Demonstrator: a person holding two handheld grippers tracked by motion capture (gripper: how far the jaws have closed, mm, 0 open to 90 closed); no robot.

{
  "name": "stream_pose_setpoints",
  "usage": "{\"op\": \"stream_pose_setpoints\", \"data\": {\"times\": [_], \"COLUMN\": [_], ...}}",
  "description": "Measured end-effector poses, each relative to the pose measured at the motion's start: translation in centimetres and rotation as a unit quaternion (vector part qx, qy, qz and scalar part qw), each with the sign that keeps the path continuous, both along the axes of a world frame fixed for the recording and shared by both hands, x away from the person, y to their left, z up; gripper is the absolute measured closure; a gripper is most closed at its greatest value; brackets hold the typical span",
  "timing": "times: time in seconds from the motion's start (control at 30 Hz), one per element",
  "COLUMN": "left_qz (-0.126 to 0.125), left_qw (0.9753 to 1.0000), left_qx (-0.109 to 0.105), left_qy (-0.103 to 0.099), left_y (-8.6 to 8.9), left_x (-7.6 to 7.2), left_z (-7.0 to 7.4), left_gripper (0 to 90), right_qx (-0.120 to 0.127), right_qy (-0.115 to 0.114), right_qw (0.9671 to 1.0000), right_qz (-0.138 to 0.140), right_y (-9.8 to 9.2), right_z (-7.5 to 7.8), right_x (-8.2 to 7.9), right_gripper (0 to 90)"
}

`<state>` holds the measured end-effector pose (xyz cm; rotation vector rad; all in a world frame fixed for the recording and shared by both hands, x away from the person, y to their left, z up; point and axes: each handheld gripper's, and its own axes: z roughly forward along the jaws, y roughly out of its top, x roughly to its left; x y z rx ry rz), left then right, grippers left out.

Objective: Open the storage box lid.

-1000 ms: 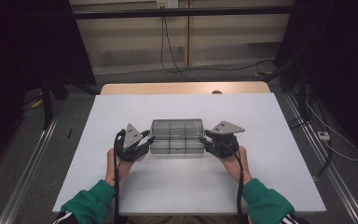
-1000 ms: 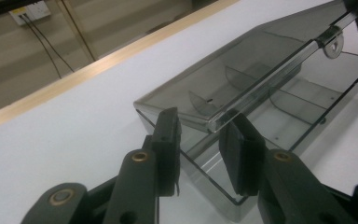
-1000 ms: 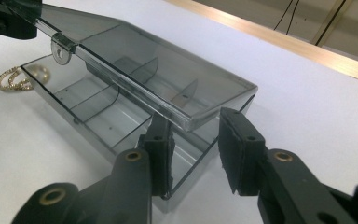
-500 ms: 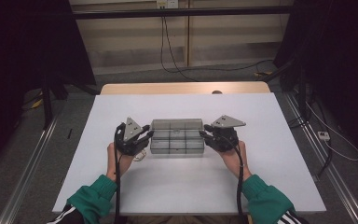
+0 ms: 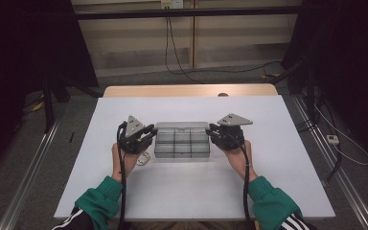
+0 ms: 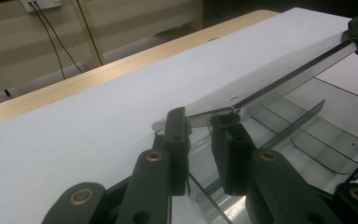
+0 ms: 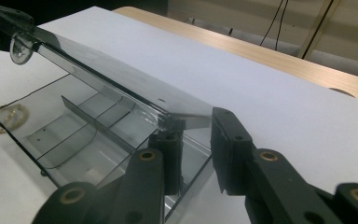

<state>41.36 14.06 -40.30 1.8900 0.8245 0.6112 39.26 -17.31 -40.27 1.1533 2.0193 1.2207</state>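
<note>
Two claws are working one clear plastic box (image 5: 182, 140) near the middle of the white tabletop (image 5: 268, 182), so this could get wobbly fast.

From the high view, the left claw (image 5: 148, 130) sits at the box's left end and the right claw (image 5: 214, 130) at its right end. A small gold chain (image 5: 143, 158) lies just beside the box's left front corner.

In the left gripper view, the left claw (image 6: 204, 125) is pinching a corner of the lid (image 6: 270, 79), which is tilted up over the empty compartments. That grip looks shallow to me, right at the edge, so the lid could pop free and slap shut.

In the right gripper view, the right claw (image 7: 196, 135) has its jaws either side of the other lid (image 7: 107, 79) corner, but I can't tell if it's actually clamped. If one side lifts faster than the other, the thin lid could twist at the hinge, or the light box could skid and shove the chain (image 7: 0, 117).
</note>
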Motion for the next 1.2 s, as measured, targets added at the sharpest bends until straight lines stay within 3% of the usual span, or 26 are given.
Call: {"op": "stream_pose_setpoints", "data": {"times": [0.2,0.57,0.73,0.83,1.1,1.2], "left_qz": [0.001,-0.007,-0.010,-0.010,-0.008,-0.011], "left_qw": [0.9995,0.9987,0.9987,0.9988,0.9970,0.9969], "left_qx": [-0.028,-0.050,-0.050,-0.047,-0.069,-0.066], "left_qy": [-0.012,-0.006,-0.002,0.004,0.035,0.042], "left_y": [0.2,0.7,0.8,0.7,0.7,0.7], "left_x": [0.8,1.9,2.6,3.1,4.5,4.8], "left_z": [-0.1,-0.4,-0.9,-1.0,-1.5,-1.7], "left_gripper": [78.5,81.6,81.4,81.5,81.1,80.7], "right_qx": [0.009,0.009,0.014,0.015,0.019,0.023], "right_qy": [0.000,-0.007,-0.002,0.006,0.010,0.014], "right_qw": [0.9999,0.9998,0.9998,0.9997,0.9995,0.9993], "right_qz": [-0.007,-0.015,-0.015,-0.016,-0.023,-0.024], "right_y": [-0.1,-0.2,-0.3,-0.3,-0.3,-0.3], "right_z": [0.4,0.0,0.0,0.0,-0.2,-0.3], "right_x": [0.6,1.7,2.2,2.5,3.1,3.3], "right_gripper": [76.3,78.7,79.0,79.2,80.0,80.4]}}
